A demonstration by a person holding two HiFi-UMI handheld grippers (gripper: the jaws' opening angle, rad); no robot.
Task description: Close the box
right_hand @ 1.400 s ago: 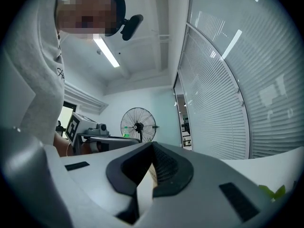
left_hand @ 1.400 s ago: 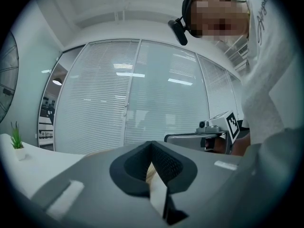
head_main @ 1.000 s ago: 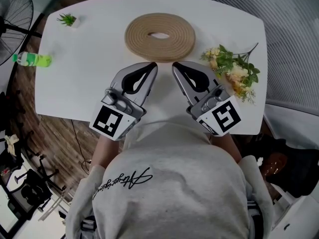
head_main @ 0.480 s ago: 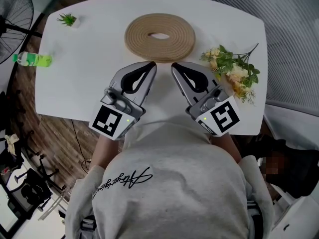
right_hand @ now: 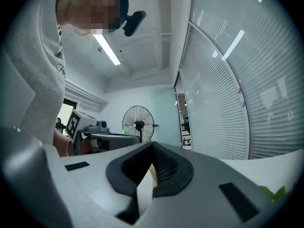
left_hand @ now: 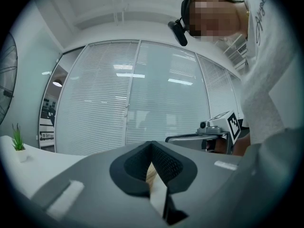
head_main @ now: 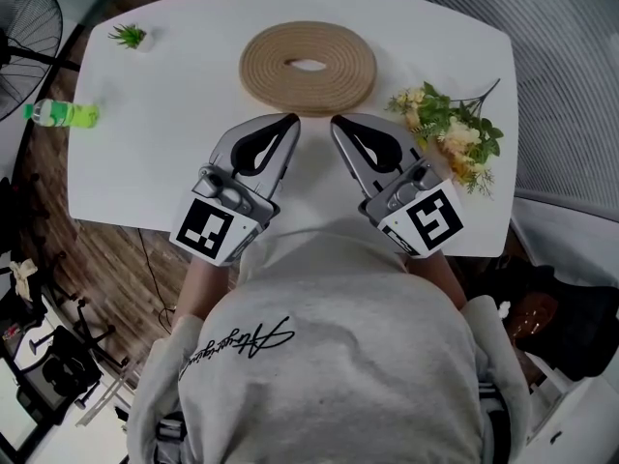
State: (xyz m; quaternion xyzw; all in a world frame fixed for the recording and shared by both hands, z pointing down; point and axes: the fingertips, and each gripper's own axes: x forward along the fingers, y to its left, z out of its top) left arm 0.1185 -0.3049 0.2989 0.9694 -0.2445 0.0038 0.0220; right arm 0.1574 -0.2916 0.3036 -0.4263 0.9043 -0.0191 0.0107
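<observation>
The only thing on the table that could be your box is the round tan woven piece [head_main: 271, 66], lying flat at the top centre of the head view with a small opening in its middle; whether it is a box or a lid cannot be told from above. It rests on the white table [head_main: 164, 153], apart from both of your tools. Just below it, your left gripper [head_main: 292, 121] and right gripper [head_main: 336, 122] lie level over the table and angle inward, so their tips nearly meet in a V pointing at the woven piece. Their marker cubes, left [head_main: 210, 230] and right [head_main: 426, 218], sit back at the near table edge, close against your grey sweatshirt [head_main: 329, 356], which hides your forearms. In each gripper view the dark pads meet at the tip: both pairs of jaws are closed with nothing gripped. To the right of the right gripper lies a spray of flowers [head_main: 447, 133]. At the left edge of the table lies a green bottle [head_main: 60, 115], with a small potted plant [head_main: 129, 37] in the upper left corner and a standing fan [head_main: 24, 17] beyond it.
</observation>
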